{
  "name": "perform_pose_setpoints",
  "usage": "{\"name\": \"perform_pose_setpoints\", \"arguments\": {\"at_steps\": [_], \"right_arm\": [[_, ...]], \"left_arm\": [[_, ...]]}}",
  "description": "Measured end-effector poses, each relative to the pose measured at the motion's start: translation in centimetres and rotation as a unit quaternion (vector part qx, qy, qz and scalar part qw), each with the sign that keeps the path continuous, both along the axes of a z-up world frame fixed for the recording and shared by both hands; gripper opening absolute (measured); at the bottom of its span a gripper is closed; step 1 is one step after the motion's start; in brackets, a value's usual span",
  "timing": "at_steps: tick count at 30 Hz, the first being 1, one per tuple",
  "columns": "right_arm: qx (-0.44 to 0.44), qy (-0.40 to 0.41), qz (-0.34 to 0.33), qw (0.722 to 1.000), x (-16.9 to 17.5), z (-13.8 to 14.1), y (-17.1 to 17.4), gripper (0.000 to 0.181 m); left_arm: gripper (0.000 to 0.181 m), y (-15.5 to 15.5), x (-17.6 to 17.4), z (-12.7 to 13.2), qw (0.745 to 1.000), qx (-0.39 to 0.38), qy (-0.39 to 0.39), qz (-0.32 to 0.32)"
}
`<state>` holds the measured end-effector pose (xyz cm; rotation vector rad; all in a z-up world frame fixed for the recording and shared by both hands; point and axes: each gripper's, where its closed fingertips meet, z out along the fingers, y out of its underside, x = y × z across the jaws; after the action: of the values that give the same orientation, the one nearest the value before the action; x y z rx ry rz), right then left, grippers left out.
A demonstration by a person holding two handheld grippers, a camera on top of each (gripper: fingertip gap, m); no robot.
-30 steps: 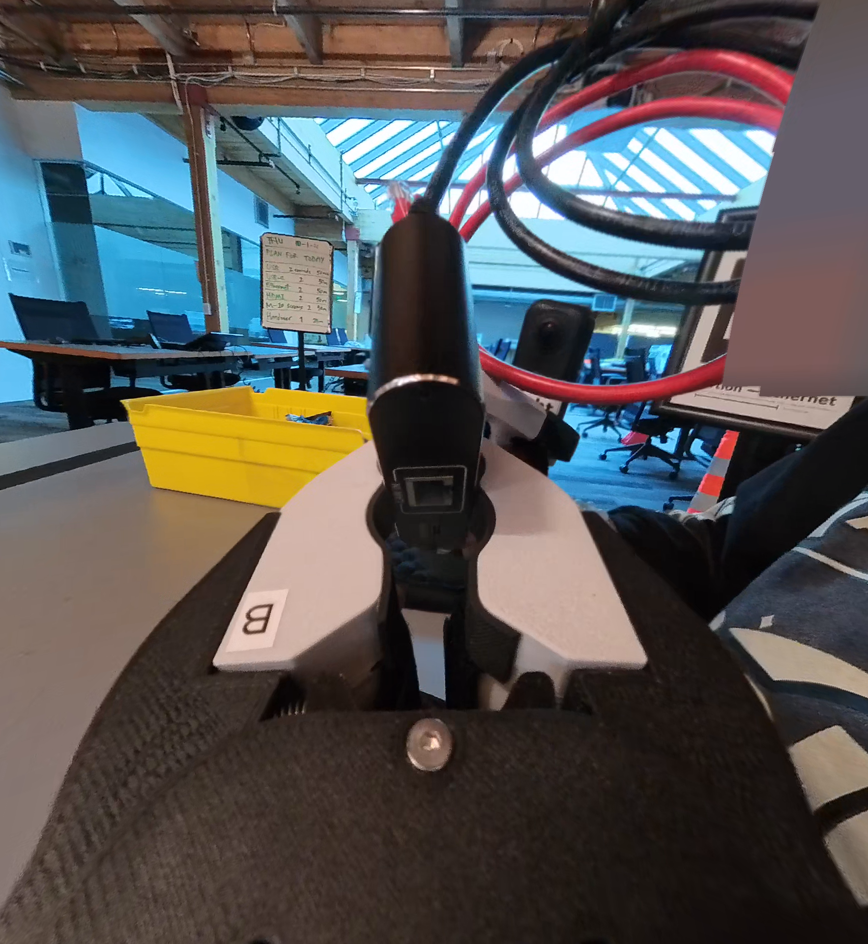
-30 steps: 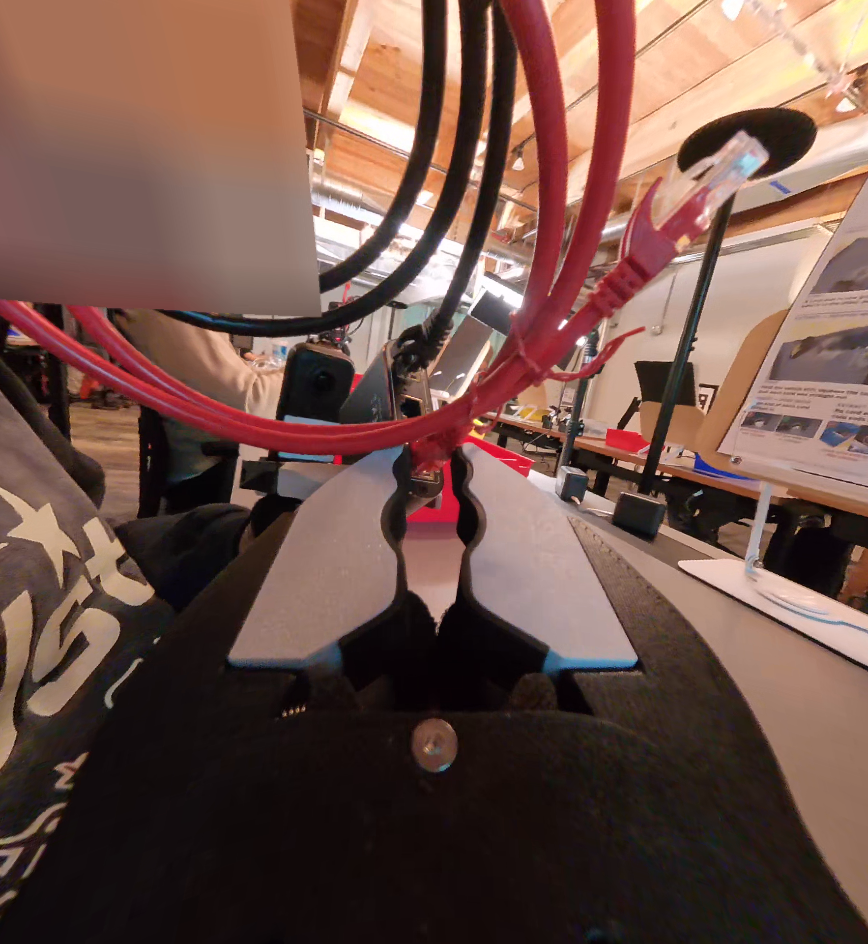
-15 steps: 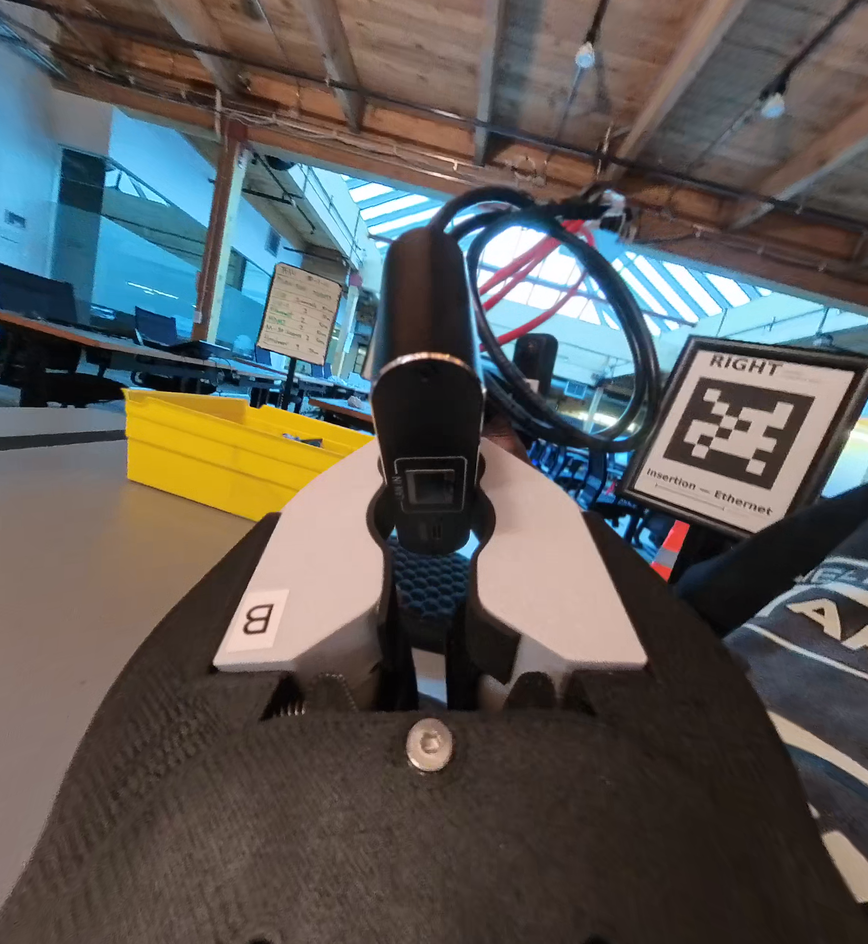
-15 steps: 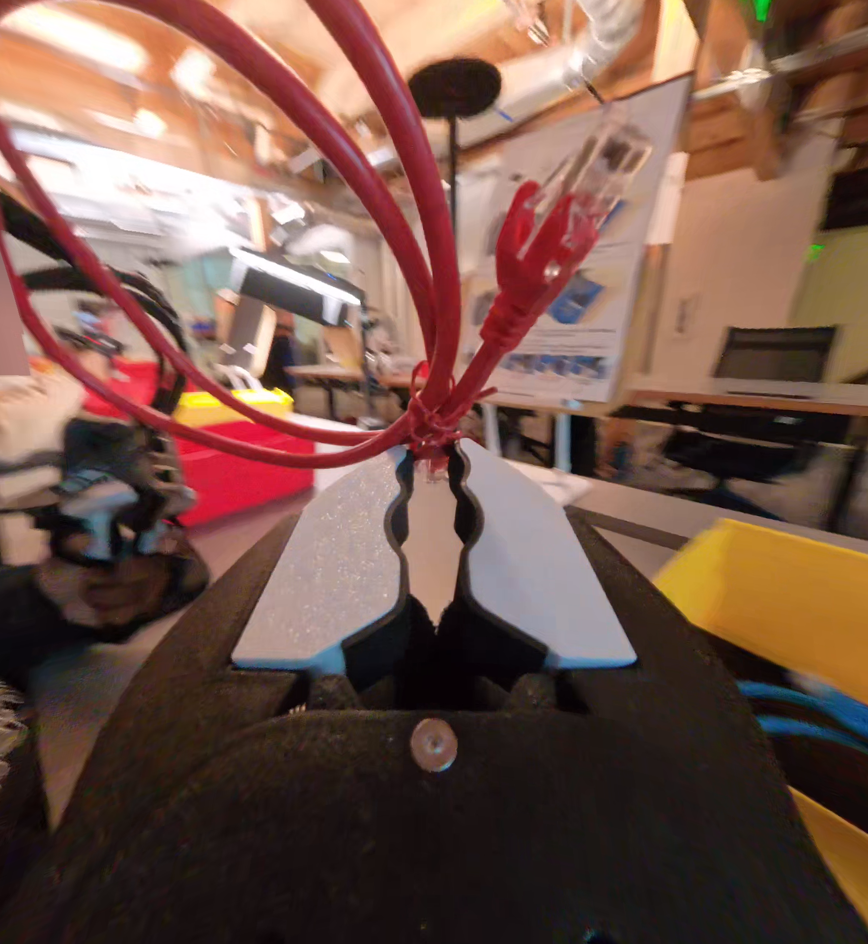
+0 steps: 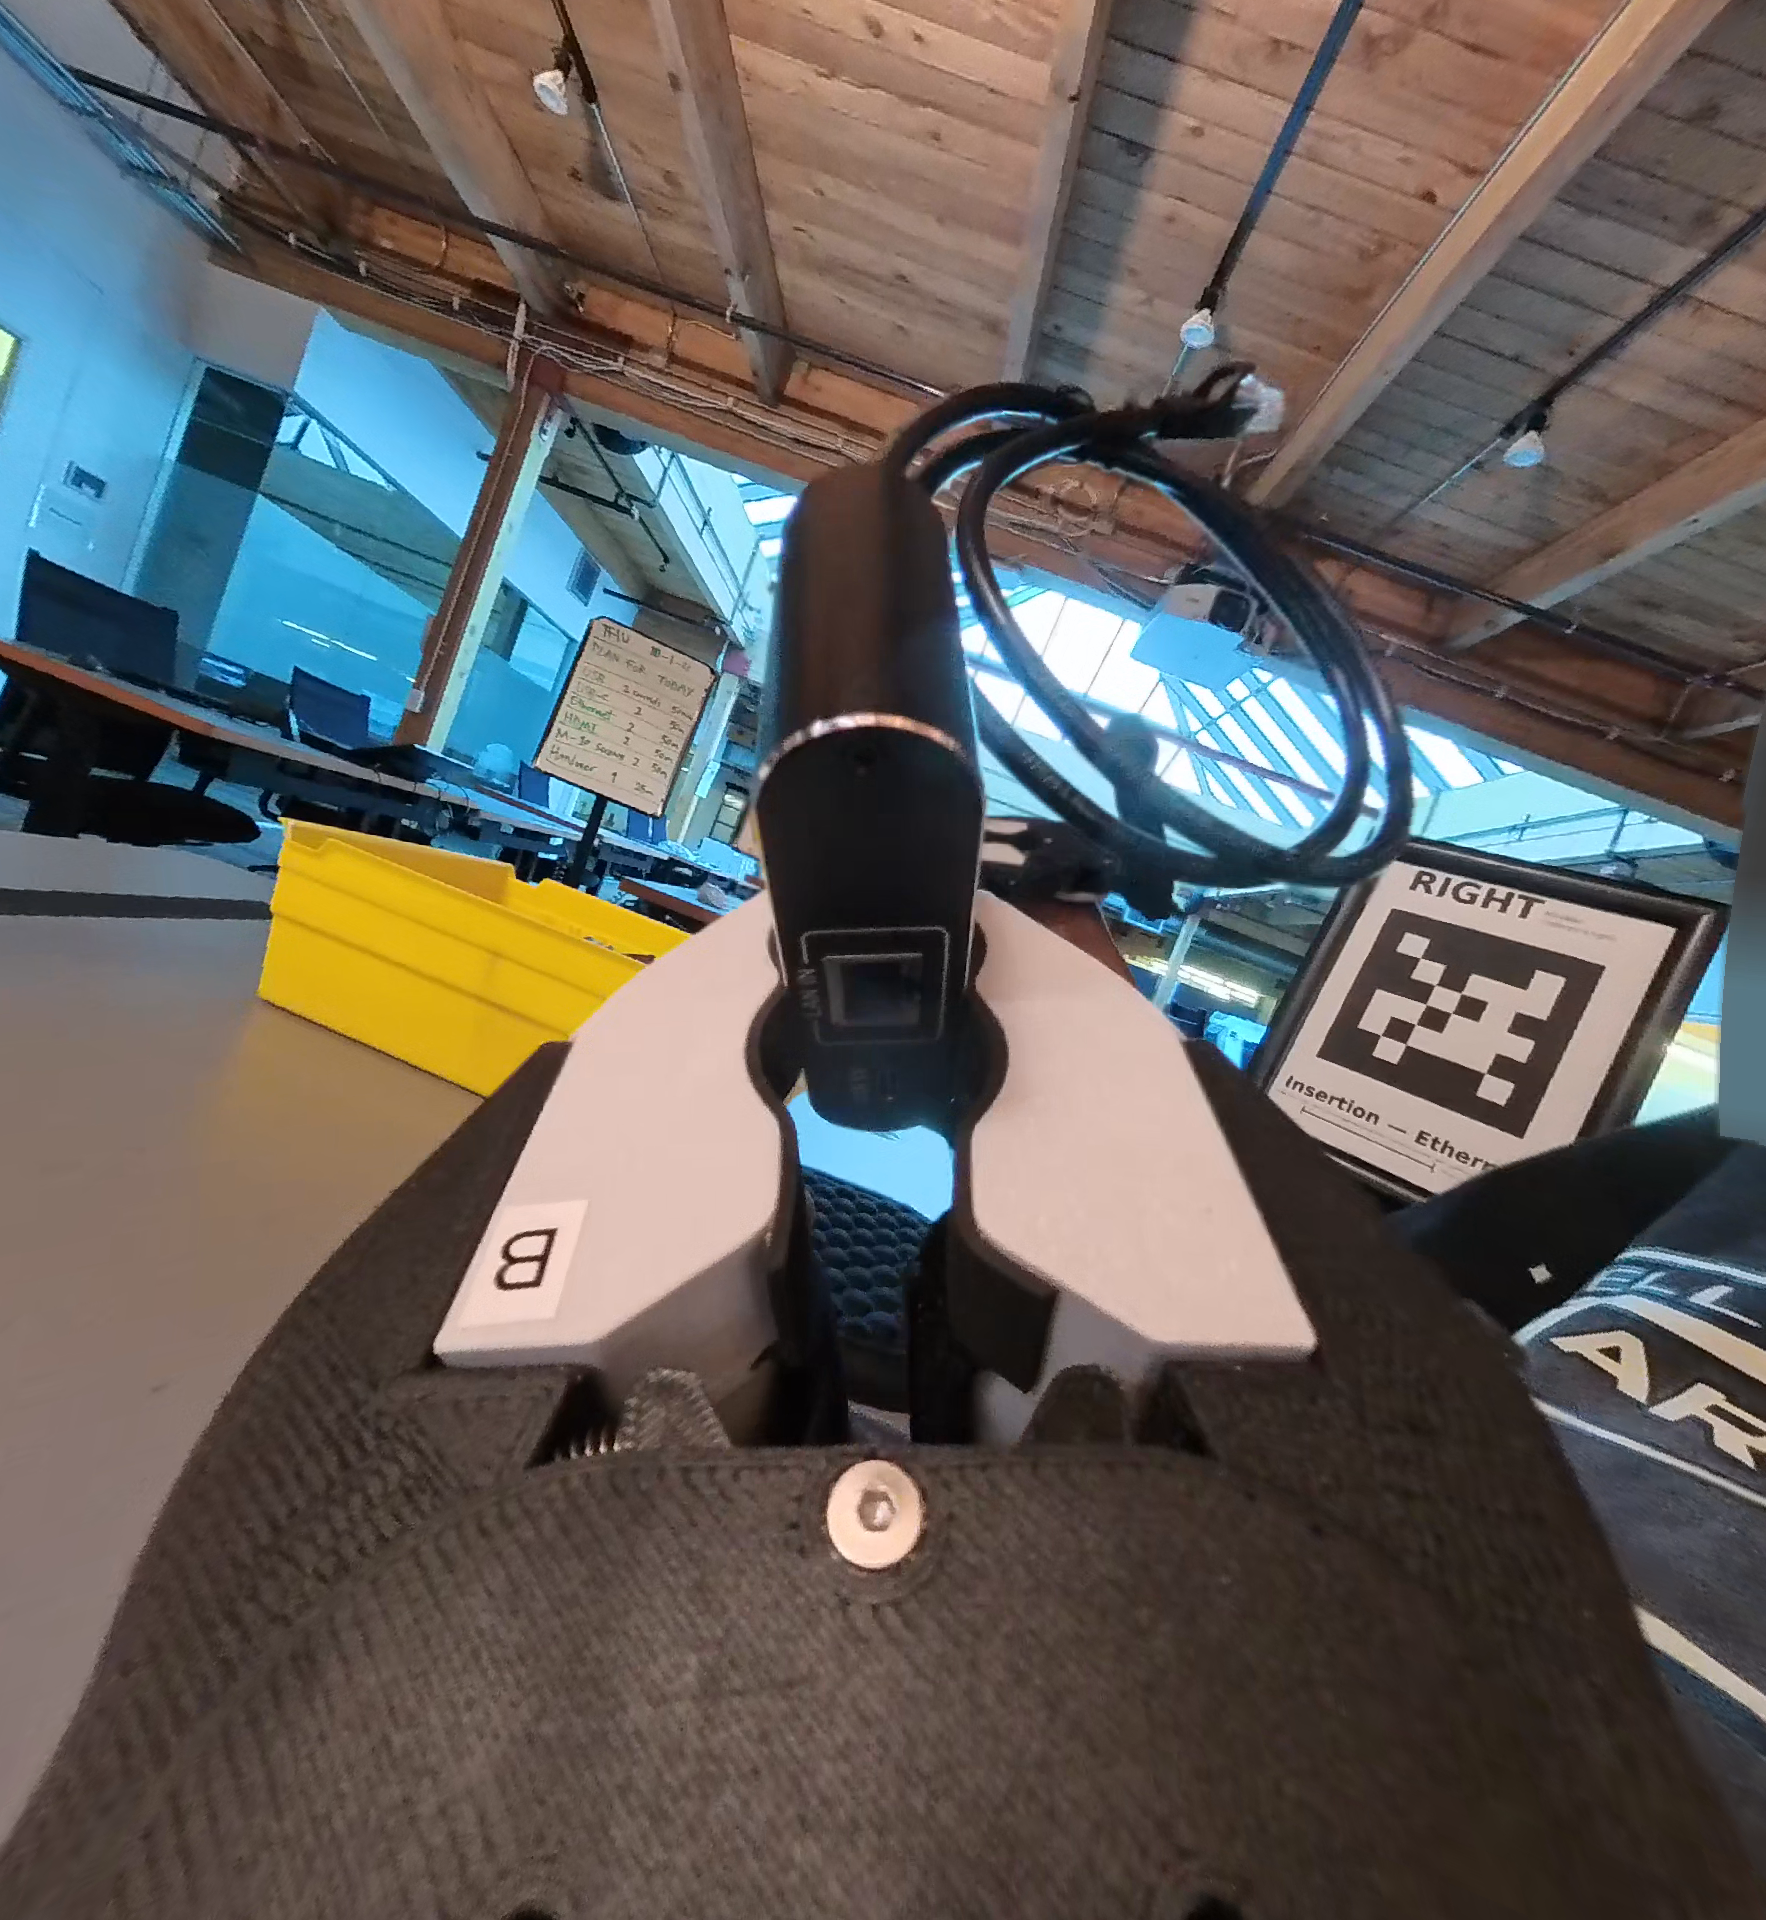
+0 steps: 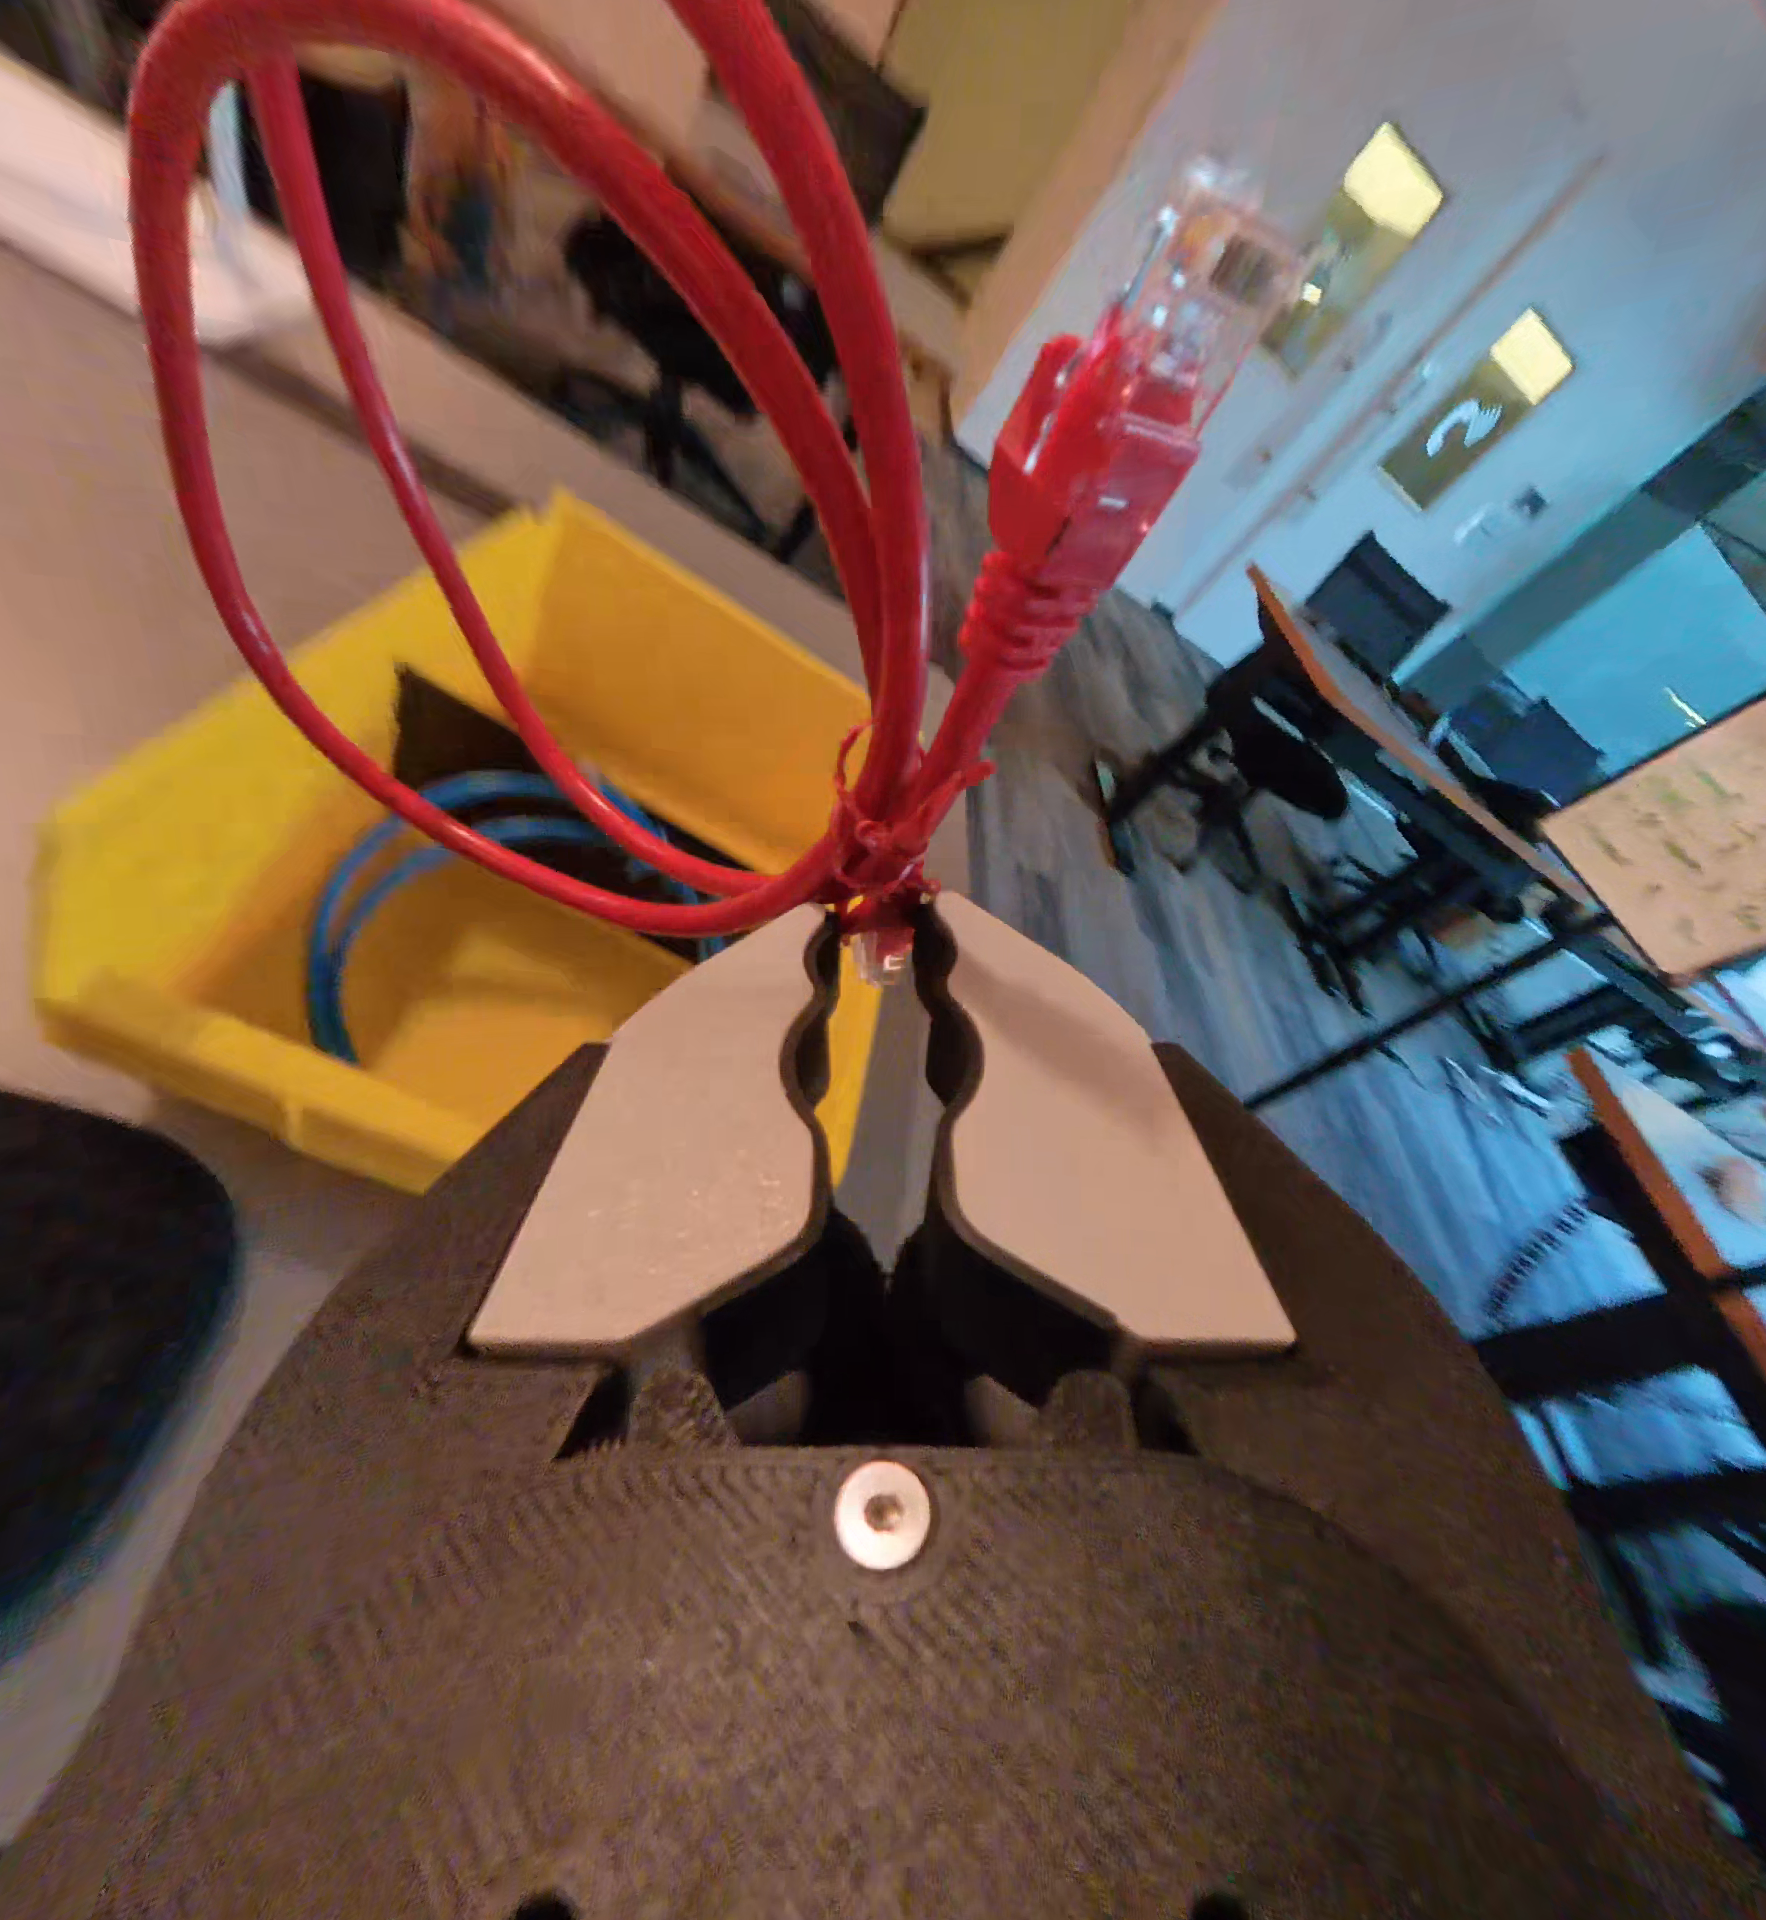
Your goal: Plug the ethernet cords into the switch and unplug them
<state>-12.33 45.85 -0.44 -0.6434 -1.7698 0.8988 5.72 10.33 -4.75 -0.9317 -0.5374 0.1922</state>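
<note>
Clamping a black cylindrical adapter (image 5: 863, 831), the left claw (image 5: 874, 1023) grips it near its lower end, in the round notch between the grey fingers (image 5: 671, 1122); the adapter stands upright, with a square ethernet port on its near face and a silver ring around its middle; a coiled black ethernet cord (image 5: 1185, 665) rises from its top and loops to the right, its clear plug pointing toward the wooden ceiling; far left of the claw a yellow bin (image 5: 422, 956) sits on the grey table (image 5: 79, 1143); to the right stands a framed marker sign (image 5: 1471, 1008), and a whiteboard (image 5: 630, 727) stands farther back.

The right claw (image 6: 881, 935) is clenched at its tips on a red ethernet cord (image 6: 505, 644), pinching it at the tied bundle, where one clear plug peeks between the fingertips; the coil loops up and to the left, and the other plug (image 6: 1139, 416) sticks up to the right; beyond and to the left lies a yellow bin (image 6: 235, 935) holding a coiled blue cable (image 6: 380, 883) on the table (image 6: 48, 520); the surroundings are blurred.
</note>
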Motion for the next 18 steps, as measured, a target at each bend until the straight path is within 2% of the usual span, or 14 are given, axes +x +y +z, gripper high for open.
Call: {"name": "perform_pose_setpoints", "arguments": {"at_steps": [4, 13, 16, 18], "right_arm": [[0.075, -0.055, -0.030, 0.995, -0.6, -3.0, 1.4, 0.013], [0.079, -0.195, 0.019, 0.977, -3.2, -10.2, -0.1, 0.014], [0.091, -0.249, 0.003, 0.964, -4.0, -12.9, 0.2, 0.014], [0.091, -0.253, -0.026, 0.963, -4.7, -13.4, 0.6, 0.014]], "left_arm": [[0.026, 0.4, 0.1, -0.1, 1.000, -0.012, 0.005, 0.000], [0.026, 0.6, 0.4, -0.1, 1.000, -0.019, 0.008, -0.006], [0.026, 0.6, 0.3, -0.2, 1.000, -0.020, 0.007, -0.007], [0.026, 0.6, 0.3, -0.2, 1.000, -0.020, 0.007, -0.006]]}}
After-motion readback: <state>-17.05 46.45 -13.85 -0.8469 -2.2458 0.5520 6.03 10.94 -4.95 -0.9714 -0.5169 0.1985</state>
